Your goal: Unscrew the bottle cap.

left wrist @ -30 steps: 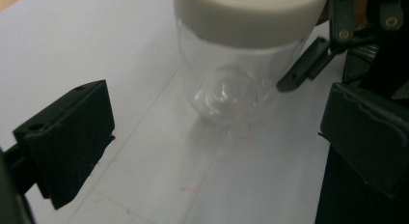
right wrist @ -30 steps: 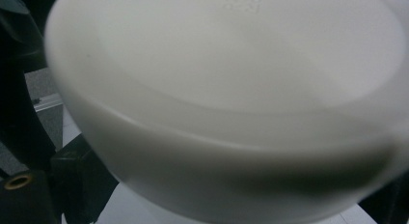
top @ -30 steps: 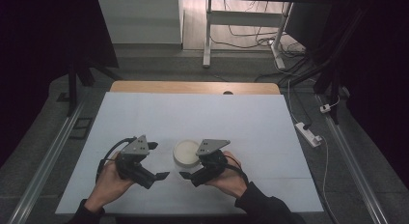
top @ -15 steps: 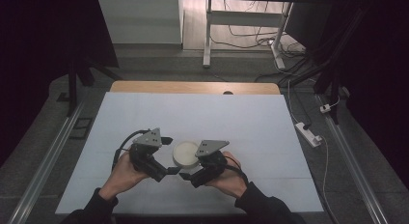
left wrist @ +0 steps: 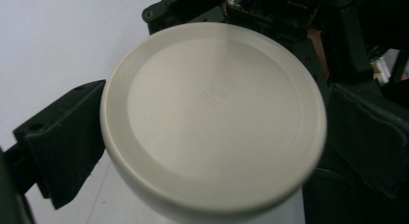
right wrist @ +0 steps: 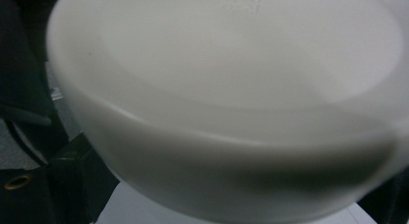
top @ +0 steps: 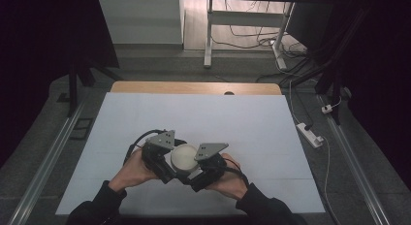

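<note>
White tabletop [top: 203,118], cream lid [top: 184,156] clasped between both hand-held grippers' jaws.

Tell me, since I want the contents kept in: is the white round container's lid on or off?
On. The white container shows a flat cap with a raised rim covering its top, between both grippers in the high view.

Looks like a lab / data-capture room, not a home. Dedicated work table [top: 194,113] with a plain white sheet over a wooden top, metal rails [top: 48,152] running along both sides on grey carpet. White power strip [top: 310,134] on the floor at right, loose cables [top: 252,38] trailing under a white-framed bench [top: 209,36] at the far side. Dark surroundings, black stand legs [top: 80,74] far left. No domestic furniture.
</note>
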Action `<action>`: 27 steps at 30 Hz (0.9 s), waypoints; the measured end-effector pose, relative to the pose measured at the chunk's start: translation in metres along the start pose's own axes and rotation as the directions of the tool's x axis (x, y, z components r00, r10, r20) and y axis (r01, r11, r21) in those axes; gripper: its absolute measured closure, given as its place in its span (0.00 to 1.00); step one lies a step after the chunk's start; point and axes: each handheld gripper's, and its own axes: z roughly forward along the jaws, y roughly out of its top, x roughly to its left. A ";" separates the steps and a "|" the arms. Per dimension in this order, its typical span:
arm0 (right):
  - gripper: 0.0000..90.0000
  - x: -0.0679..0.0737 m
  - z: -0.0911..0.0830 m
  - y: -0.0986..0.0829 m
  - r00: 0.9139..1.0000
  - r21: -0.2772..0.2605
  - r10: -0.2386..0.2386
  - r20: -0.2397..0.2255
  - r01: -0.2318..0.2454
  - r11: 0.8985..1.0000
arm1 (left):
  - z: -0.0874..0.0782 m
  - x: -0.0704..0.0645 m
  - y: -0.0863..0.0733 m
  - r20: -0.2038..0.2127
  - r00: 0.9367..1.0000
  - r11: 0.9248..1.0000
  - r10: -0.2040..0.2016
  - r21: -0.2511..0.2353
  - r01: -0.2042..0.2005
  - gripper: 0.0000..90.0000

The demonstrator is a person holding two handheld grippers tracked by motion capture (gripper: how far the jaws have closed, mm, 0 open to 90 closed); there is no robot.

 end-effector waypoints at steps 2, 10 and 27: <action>0.08 0.002 0.001 0.001 1.000 0.000 0.000 -0.012 0.000 1.000 | 0.001 0.000 -0.001 0.000 1.000 1.000 0.012 0.009 -0.012 0.00; 0.08 0.004 0.001 0.002 1.000 -0.006 -0.007 -0.027 0.006 1.000 | 0.001 0.000 -0.004 0.001 1.000 1.000 0.005 -0.008 -0.005 0.08; 0.08 0.001 0.003 0.001 0.997 0.002 0.043 0.060 -0.043 0.999 | 0.015 -0.011 0.009 -0.199 0.965 0.986 -0.168 -0.015 0.169 0.08</action>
